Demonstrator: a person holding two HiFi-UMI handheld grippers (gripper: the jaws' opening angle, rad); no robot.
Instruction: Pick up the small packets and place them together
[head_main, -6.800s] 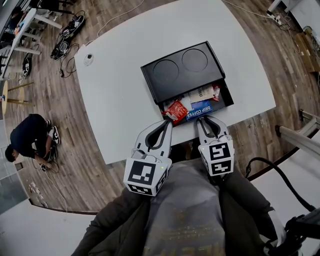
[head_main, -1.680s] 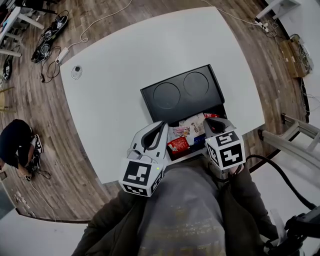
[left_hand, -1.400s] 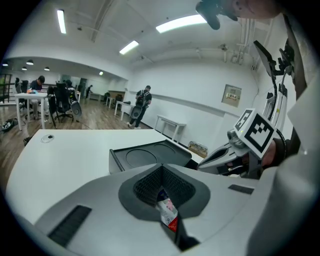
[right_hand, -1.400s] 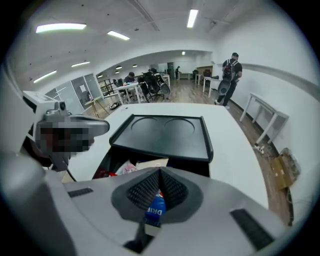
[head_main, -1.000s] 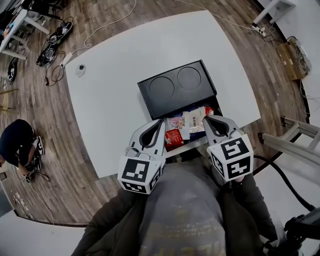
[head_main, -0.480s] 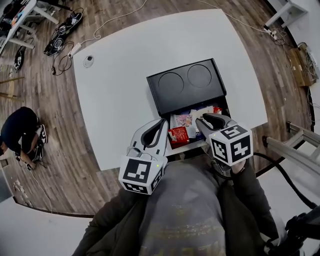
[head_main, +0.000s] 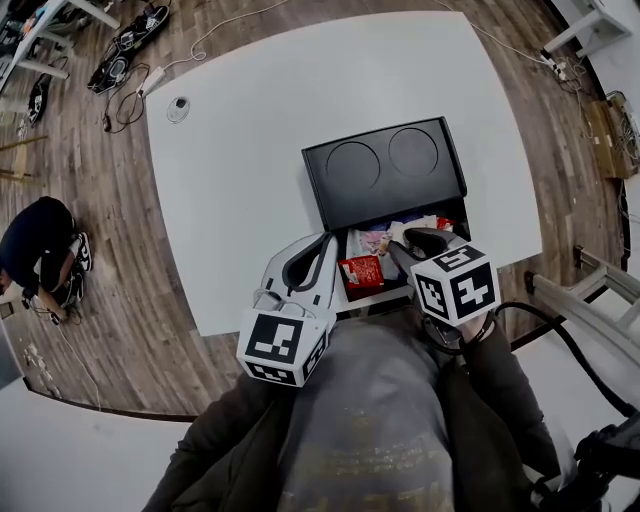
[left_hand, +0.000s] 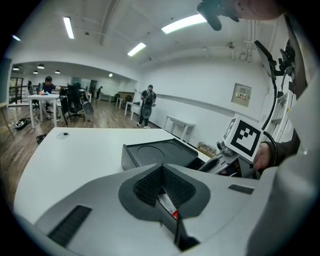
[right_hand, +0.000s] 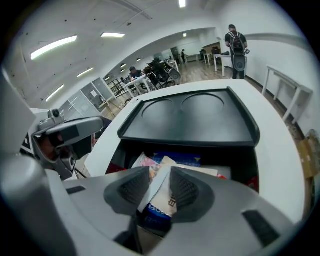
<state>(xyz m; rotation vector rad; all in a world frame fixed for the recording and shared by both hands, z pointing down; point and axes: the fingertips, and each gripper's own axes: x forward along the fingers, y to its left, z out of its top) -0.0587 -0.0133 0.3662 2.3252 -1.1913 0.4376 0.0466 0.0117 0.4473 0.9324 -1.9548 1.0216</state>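
- Left tongs are clenched on a red packet. In the left gripper view only its thin white and red edge shows, pinched in the seam between the pads.
- In the head view that red packet hangs over the 7 o'clock corner of the open compartment of the black box.
- The box sits on the white counter, toward 5 o'clock from the middle. Its lid has two round recesses, and the open compartment is on its 6 o'clock side.
- Right tongs are released. The jaws have just been opening, and a white packet with a zigzag edge stands in the gap between them.
- That white packet looks like it's leaning toward the 3 o'clock pad, but I can't really tell if it's touching.
- The rest of the small packets are piled loosely in the compartment under the right tongs, including a blue packet at 12 o'clock from the white one.
- Right tongs are tipped down into the compartment from its 5 o'clock side, just beside the left tongs.
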